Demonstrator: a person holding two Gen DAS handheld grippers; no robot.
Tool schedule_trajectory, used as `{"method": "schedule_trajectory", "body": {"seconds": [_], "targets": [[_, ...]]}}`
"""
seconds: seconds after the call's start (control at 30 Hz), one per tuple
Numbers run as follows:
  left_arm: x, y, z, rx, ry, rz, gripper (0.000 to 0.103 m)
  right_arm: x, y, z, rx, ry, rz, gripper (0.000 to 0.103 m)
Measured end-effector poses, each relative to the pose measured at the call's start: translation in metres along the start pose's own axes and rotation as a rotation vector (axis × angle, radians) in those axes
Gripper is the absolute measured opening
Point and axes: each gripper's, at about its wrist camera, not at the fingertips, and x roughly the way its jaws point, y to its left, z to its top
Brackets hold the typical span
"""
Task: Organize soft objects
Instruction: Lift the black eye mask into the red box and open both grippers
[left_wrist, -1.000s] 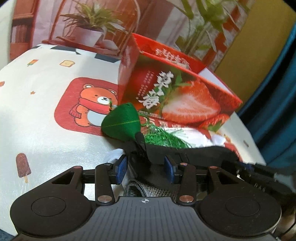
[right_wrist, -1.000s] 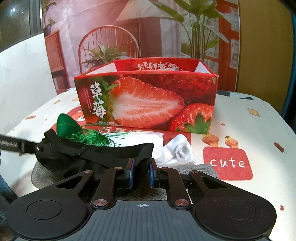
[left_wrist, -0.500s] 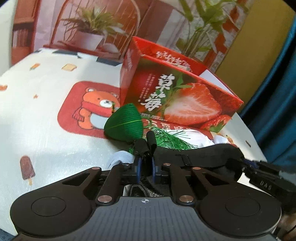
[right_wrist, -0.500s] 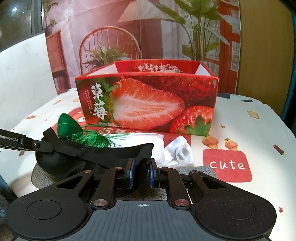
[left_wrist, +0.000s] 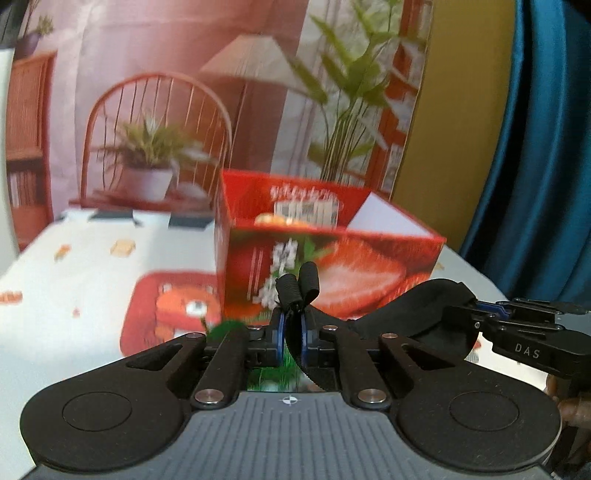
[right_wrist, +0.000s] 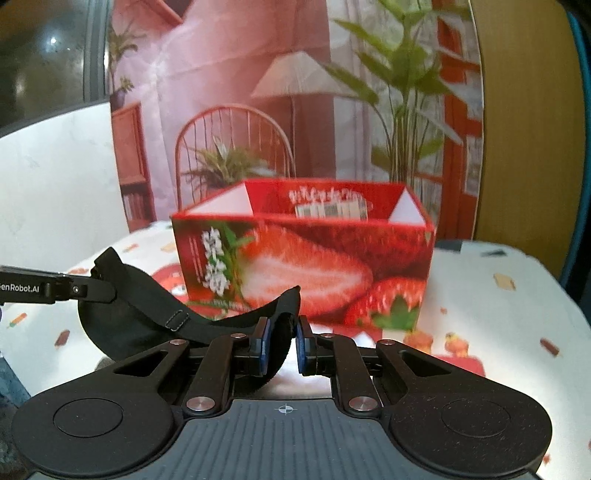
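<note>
A black eye mask (left_wrist: 417, 317) hangs in the air, stretched between both grippers. My left gripper (left_wrist: 291, 336) pinches one end; its jaws are still closing tight, and the folded strap sticks up above the pads. My right gripper (right_wrist: 282, 343) is shut on the mask's (right_wrist: 122, 317) other end. Each view shows the other gripper's tip on the mask: the right gripper (left_wrist: 461, 317) and the left gripper (right_wrist: 99, 290). Behind the mask stands the open red strawberry box (right_wrist: 303, 258), also seen as the box (left_wrist: 332, 258) from the left wrist.
A green soft object (left_wrist: 225, 326) peeks out just left of my left fingers, mostly hidden. The table has a white cloth (right_wrist: 498, 314) with cartoon prints. A printed backdrop stands behind the box. A blue curtain (left_wrist: 535, 147) hangs at the right.
My left gripper shut on the mask's end. Both grippers then rose, lifting the mask off the table, and the box's open top came into view.
</note>
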Motion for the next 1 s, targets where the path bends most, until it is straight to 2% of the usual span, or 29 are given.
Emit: {"method": "schedule_trajectory", "body": {"seconds": [0.27,0.4,0.53,0.73,0.87,1.0], "targets": [[0.005,-0.015,0.055,0.076,-0.120,0.001,0.009,0.010,-0.006,0.051,-0.059,-0.086,0.005,0.013],[0.021,-0.022,0.083,0.110,-0.180,0.026,0.009,0.022,-0.013,0.083,-0.077,-0.129,-0.002,0.013],[0.048,-0.026,0.110,0.132,-0.193,0.067,0.009,0.047,-0.021,0.112,-0.118,-0.152,-0.028,0.013],[0.104,-0.023,0.133,0.097,-0.089,0.127,0.009,0.105,-0.035,0.137,-0.132,-0.098,-0.078,0.013],[0.135,-0.026,0.132,0.129,-0.010,0.142,0.009,0.133,-0.040,0.133,-0.136,-0.036,-0.098,0.013],[0.155,-0.021,0.123,0.100,0.081,0.124,0.009,0.152,-0.047,0.125,-0.112,0.038,-0.101,0.013]]}}
